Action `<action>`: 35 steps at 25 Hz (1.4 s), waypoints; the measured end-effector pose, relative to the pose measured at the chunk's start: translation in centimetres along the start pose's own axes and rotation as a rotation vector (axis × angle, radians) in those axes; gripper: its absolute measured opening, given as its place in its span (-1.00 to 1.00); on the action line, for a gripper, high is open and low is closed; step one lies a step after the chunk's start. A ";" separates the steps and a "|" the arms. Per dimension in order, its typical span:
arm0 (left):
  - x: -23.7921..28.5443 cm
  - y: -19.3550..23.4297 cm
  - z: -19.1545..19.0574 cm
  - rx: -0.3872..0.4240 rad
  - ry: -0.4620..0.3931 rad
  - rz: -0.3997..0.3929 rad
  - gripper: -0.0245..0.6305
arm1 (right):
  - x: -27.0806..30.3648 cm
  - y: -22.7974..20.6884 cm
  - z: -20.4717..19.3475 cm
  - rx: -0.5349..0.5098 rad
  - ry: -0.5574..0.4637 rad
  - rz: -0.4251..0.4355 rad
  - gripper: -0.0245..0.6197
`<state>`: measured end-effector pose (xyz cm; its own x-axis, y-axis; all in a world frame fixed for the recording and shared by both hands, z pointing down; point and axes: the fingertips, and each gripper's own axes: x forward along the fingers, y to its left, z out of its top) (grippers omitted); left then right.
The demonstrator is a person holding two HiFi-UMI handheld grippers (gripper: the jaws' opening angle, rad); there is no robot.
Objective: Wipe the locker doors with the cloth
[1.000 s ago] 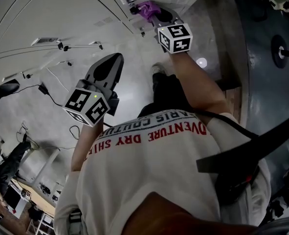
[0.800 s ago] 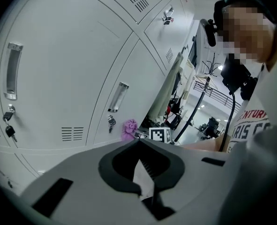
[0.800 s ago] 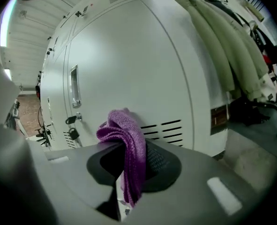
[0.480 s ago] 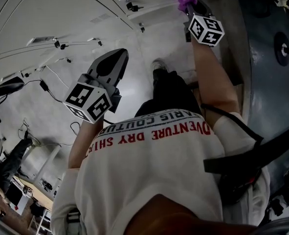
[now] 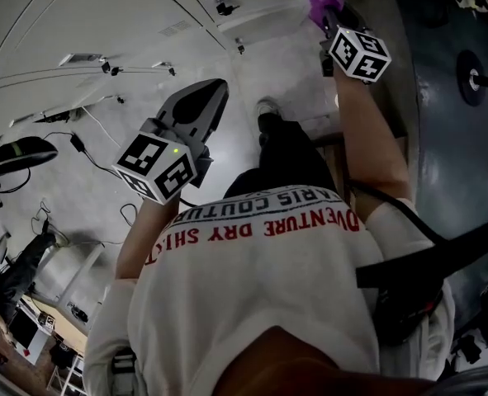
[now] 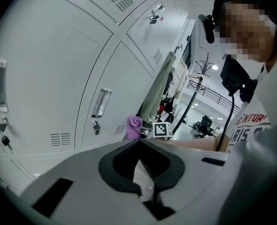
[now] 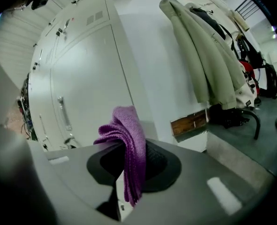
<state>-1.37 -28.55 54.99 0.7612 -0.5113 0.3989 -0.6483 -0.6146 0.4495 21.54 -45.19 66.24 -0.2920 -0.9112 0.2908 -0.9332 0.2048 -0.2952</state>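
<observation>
While the right gripper (image 5: 333,19) reaches to the top right of the head view, its jaws are clamped together on a purple knitted cloth (image 7: 129,142). The cloth stands in a bunched fold above the jaw tips and hangs down between the dark pads at the lower centre of the right gripper view. Behind the cloth in that view stand the pale locker doors (image 7: 79,83), which fill the left half of the frame. Whether the cloth actually touches a door or only sits just beside the cabinet's edge cannot be told. Light-coloured coats (image 7: 208,46) hang against the wall at the upper right, well apart from the cloth. The left gripper (image 6: 139,144) is held lower and nearer the body, at the left centre of the head view. Its jaws are closed tip to tip with nothing between them. Its own view looks along the row of lockers, which fills the left side of the frame. A door handle (image 6: 101,102) sits at left centre there, and the purple cloth shows small in the middle of the frame, right beside the right gripper's marker cube (image 6: 162,130). The person's white shirt (image 5: 260,295) fills the lower part of the head view.
</observation>
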 end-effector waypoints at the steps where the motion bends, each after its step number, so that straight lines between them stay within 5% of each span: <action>1: -1.0 -0.9 0.5 0.007 -0.006 -0.005 -0.93 | -1.5 1.7 0.7 0.022 0.010 0.022 -0.74; 10: -17.8 -14.8 4.9 0.102 -0.093 -0.085 -0.93 | -26.7 23.7 9.9 0.028 0.082 0.331 -0.74; 16: -28.8 -24.6 5.3 0.148 -0.109 -0.141 -0.93 | -43.9 36.7 14.4 -0.115 0.093 0.511 -0.74; 28: -43.0 -35.9 0.3 0.244 -0.205 -0.107 -0.93 | -59.3 46.1 13.8 -0.118 0.031 0.620 -0.74; 35: -49.7 -47.9 -11.3 0.249 -0.212 -0.114 -0.93 | -76.2 48.4 6.4 -0.123 0.044 0.637 -0.74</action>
<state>-8.31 33.04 22.72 0.8318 -0.5282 0.1709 -0.5551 -0.7892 0.2628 -0.04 31.85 23.98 -0.8020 -0.5828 0.1309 -0.5909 0.7420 -0.3167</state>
